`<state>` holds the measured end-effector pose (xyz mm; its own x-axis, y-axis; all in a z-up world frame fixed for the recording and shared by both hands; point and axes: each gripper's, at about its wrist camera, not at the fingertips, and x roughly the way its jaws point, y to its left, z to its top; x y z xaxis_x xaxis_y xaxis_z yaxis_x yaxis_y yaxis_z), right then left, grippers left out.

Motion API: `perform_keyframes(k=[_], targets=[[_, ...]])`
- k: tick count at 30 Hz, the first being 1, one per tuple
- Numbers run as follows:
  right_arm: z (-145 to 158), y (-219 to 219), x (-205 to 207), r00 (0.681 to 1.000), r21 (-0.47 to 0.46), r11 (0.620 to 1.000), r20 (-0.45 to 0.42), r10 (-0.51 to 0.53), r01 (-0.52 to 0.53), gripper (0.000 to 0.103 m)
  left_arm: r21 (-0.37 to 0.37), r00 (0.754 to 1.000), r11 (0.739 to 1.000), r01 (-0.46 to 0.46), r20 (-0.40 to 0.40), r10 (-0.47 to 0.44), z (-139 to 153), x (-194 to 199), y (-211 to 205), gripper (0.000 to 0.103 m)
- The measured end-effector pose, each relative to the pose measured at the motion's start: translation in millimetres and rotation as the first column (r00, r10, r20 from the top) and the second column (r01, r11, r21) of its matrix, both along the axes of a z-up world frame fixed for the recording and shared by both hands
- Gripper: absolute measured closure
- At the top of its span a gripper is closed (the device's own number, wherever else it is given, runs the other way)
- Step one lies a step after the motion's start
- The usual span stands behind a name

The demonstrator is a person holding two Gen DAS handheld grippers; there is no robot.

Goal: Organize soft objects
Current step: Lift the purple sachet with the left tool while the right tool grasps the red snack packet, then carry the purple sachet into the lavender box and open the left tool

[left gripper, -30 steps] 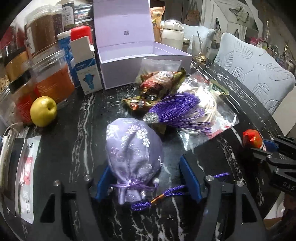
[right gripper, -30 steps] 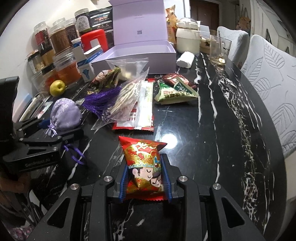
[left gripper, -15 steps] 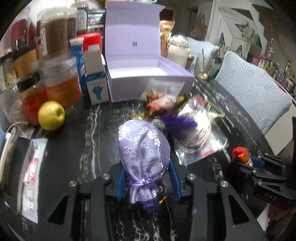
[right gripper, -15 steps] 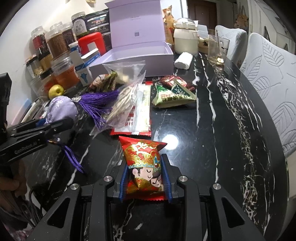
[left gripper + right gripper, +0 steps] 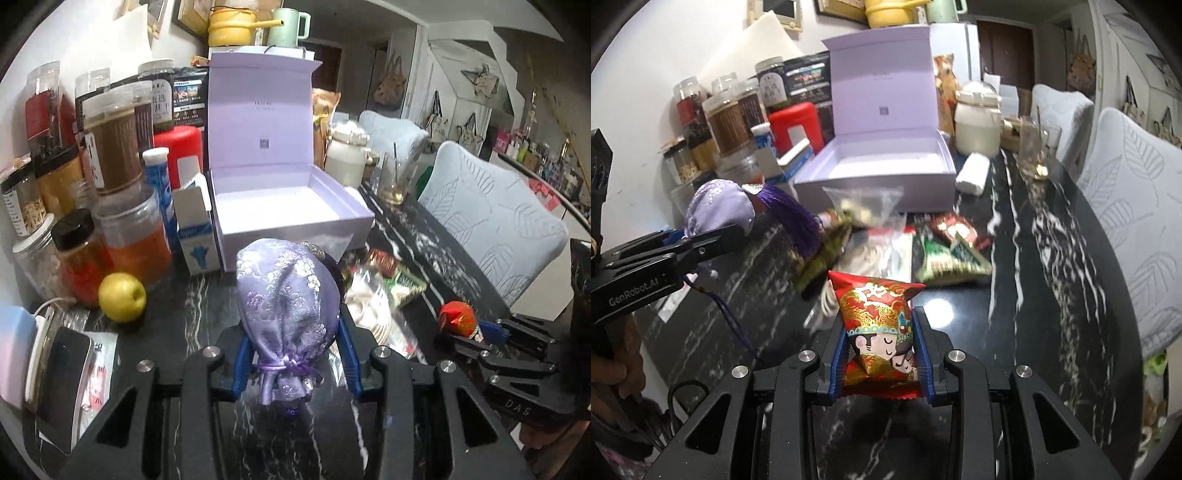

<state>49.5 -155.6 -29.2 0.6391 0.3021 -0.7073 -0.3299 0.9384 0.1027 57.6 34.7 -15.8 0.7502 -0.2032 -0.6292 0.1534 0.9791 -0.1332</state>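
between my left gripper (image 5: 293, 354) fingers, a lilac embroidered pouch (image 5: 286, 306) is clamped above the black marble table (image 5: 207, 295); my right gripper (image 5: 879, 363) grips a red snack packet (image 5: 877, 325).
the pouch's purple tassel (image 5: 786, 218) hangs beside it. the open lilac box (image 5: 284, 210) sits just beyond, empty inside. more snack packets (image 5: 945, 251) lie on the table between us and the box; a yellow apple (image 5: 122, 297) and jars (image 5: 129, 229) stand at the left.
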Motion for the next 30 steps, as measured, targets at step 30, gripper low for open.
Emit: perform_keyframes(k=[30], targets=[[92, 13, 81, 0.979, 0.001, 0.997, 0.189, 0.073, -0.075, 0.072, -0.019, 0.982, 1.000, 0.012, 0.191, -0.008, 85, 84, -1, 0.063]])
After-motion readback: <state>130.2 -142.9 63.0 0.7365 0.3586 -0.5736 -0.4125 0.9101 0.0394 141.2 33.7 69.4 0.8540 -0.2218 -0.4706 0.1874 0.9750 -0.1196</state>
